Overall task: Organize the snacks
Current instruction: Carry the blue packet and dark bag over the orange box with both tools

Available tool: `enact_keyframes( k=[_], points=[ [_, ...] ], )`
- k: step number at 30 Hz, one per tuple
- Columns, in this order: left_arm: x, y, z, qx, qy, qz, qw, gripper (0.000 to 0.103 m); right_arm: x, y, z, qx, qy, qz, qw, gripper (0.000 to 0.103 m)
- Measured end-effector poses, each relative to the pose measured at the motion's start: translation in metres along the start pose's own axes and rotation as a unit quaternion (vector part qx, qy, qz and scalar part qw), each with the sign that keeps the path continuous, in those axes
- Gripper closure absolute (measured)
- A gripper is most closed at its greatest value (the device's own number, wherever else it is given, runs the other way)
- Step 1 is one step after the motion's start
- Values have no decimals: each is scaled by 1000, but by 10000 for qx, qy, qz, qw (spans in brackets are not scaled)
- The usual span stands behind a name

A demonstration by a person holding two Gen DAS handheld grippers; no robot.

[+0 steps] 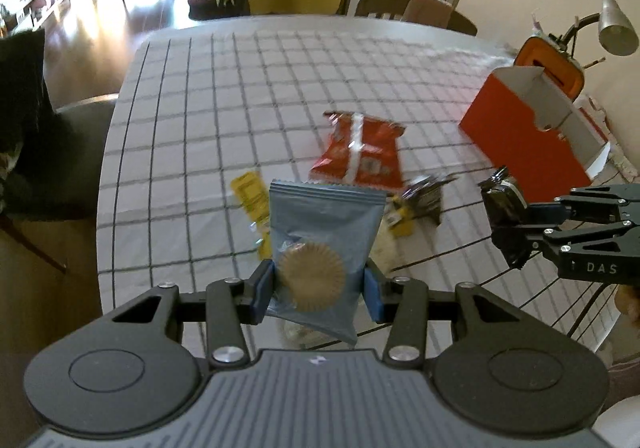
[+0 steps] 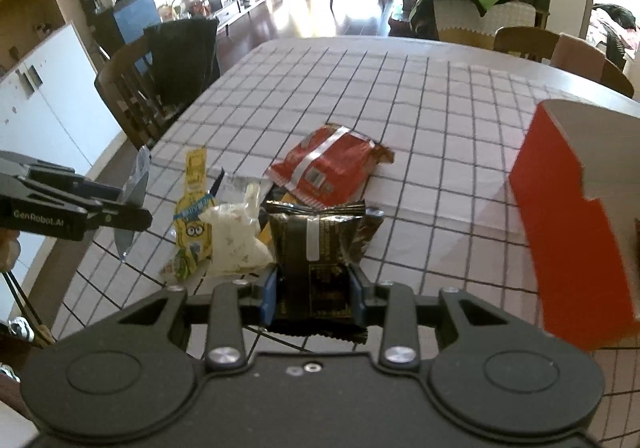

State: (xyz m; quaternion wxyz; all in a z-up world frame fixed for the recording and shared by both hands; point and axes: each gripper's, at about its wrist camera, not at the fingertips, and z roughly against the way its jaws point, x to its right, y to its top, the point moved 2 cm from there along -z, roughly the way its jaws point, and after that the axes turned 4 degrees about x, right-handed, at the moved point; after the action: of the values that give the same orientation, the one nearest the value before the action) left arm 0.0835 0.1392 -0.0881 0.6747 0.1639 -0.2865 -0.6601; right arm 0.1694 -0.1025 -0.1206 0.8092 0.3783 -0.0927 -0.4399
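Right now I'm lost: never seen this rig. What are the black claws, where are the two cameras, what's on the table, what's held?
No robot: a person holds a two-finger gripper in each hand, each with a fisheye camera looking along its fingers. The left view shows the left gripper shut on a blue cookie packet. The right view shows the right gripper shut on a dark wrapped snack. On the checked tablecloth lie a red packet, a yellow packet and a white bag. An open orange box stands to the right.

Bright backlight, window glare, motion blur, fisheye-bent edges.
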Motion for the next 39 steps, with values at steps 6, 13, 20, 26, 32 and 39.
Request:
enact_keyframes(
  k=[6,13,20,26,32,39],
  points=[
    [46,18,13,201,4,-263,9995,58,20,8,28,131,12,-67,9999,69],
    [100,39,13,250,11,-455,9987,58,55,16,57,307,-158,-37,9994,69],
    [158,61,0,315,-117,-671,9972,58,101,21,78,422,-387,-78,9983,69],
    [214,78,-14,366,-214,-915,9949,58,149,25,92,495,-528,-182,9972,69],
    [261,98,-41,279,-223,-950,9948,58,197,27,98,496,-705,-295,9958,69],
    [308,121,-71,170,-211,-963,9950,58,251,29,96,363,-858,-378,9949,69]
  ],
)
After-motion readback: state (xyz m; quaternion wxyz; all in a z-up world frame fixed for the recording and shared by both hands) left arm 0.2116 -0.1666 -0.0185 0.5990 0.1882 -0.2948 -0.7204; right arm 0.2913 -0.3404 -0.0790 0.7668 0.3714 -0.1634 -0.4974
